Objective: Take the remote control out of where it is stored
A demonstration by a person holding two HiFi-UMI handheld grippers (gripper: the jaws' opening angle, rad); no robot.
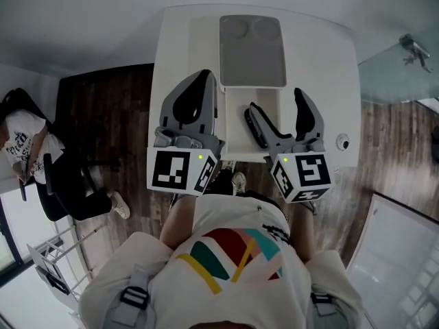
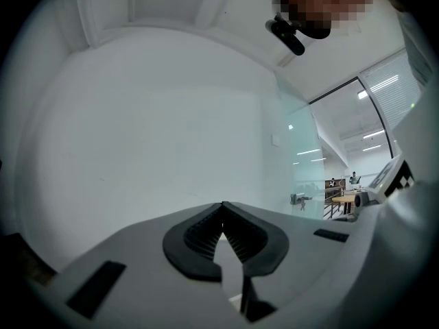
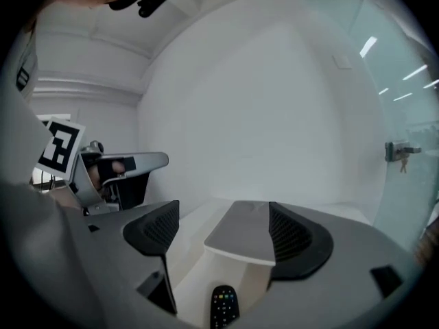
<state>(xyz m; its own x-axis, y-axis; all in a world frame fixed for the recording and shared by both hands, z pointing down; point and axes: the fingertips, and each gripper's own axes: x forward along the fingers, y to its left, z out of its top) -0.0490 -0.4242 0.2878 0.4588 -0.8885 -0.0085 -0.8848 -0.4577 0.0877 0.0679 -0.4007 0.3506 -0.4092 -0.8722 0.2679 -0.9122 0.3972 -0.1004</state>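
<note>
A black remote control (image 3: pixel 224 306) with coloured buttons lies in an open white storage box (image 3: pixel 188 279) on the white table (image 1: pixel 178 53). The box's grey lid (image 3: pixel 243 233) is slid back toward the far end, and shows in the head view as the grey lid (image 1: pixel 252 50). My right gripper (image 3: pixel 223 210) hangs over the box (image 1: pixel 236 122), open, with nothing between its pads; in the head view the right gripper (image 1: pixel 274 101) covers the remote. My left gripper (image 1: pixel 204 77) is shut and empty, left of the box. In its own view the left gripper (image 2: pixel 223 210) faces a bare white wall.
A small round white object (image 1: pixel 342 142) sits on the table's right edge. A glass partition (image 1: pixel 398 67) stands to the right. A person (image 1: pixel 31 156) sits on a chair at the far left over the wooden floor (image 1: pixel 103 115).
</note>
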